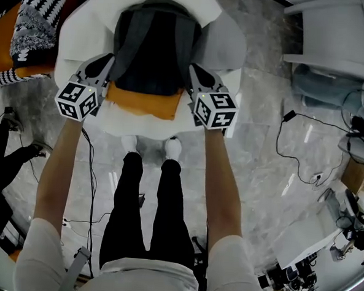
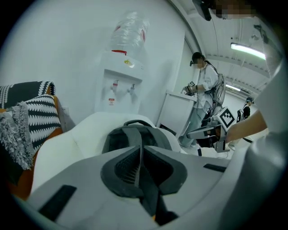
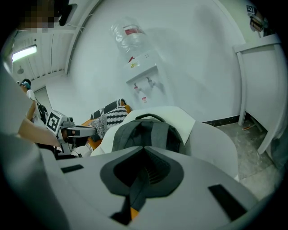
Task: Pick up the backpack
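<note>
A dark grey backpack (image 1: 151,60) rests on the orange cushion (image 1: 141,102) of a white armchair (image 1: 84,37), with its two grey shoulder straps facing up. My left gripper (image 1: 107,68) is shut on the left strap (image 1: 125,46) at the pack's lower left corner. My right gripper (image 1: 195,76) is shut on the right strap (image 1: 183,45) at the lower right corner. In the left gripper view the closed pads (image 2: 130,164) pinch a dark strap (image 2: 150,197), with the backpack (image 2: 135,134) beyond. The right gripper view shows the same: a strap (image 3: 135,193) pinched, the backpack (image 3: 144,132) ahead.
A black-and-white striped blanket (image 1: 36,16) lies on an orange seat at the left. Another white chair (image 1: 336,34) stands at the upper right, with cables (image 1: 299,143) on the marble floor. A water dispenser (image 2: 121,85) stands behind the armchair, and another person (image 2: 204,85) stands beyond.
</note>
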Motion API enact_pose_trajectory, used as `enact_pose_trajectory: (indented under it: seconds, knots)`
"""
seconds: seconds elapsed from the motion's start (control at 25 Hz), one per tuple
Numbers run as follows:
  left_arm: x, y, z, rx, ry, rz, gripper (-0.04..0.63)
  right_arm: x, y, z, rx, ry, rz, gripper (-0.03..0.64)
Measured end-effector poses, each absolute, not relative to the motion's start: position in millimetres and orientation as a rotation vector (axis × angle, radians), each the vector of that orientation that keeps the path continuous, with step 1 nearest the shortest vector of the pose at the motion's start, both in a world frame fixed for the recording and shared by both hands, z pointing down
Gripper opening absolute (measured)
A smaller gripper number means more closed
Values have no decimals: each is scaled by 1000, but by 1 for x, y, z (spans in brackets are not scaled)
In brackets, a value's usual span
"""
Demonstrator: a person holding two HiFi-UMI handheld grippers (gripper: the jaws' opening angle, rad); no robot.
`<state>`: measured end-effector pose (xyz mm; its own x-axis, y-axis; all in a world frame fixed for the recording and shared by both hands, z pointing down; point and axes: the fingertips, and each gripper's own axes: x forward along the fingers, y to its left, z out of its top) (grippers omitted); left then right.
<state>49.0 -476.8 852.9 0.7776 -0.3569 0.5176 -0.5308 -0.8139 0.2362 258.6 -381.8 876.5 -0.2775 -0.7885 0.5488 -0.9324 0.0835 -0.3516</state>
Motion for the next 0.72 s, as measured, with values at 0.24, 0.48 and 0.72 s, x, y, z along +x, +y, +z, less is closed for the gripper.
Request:
enact_pose_trajectory:
  seconds: [0.24,0.48,0.72]
  knots:
    - [54,-491,886,2604,-675,717,17,263,-392,908,1701,-2112,942,8]
    - [70,-504,909,2631,-612,778,92,256,-392,941,1672,-2073,947,11]
    - [80,-505,938,2633,-542,881,130,258,-402,961,1664,-2049,936,109]
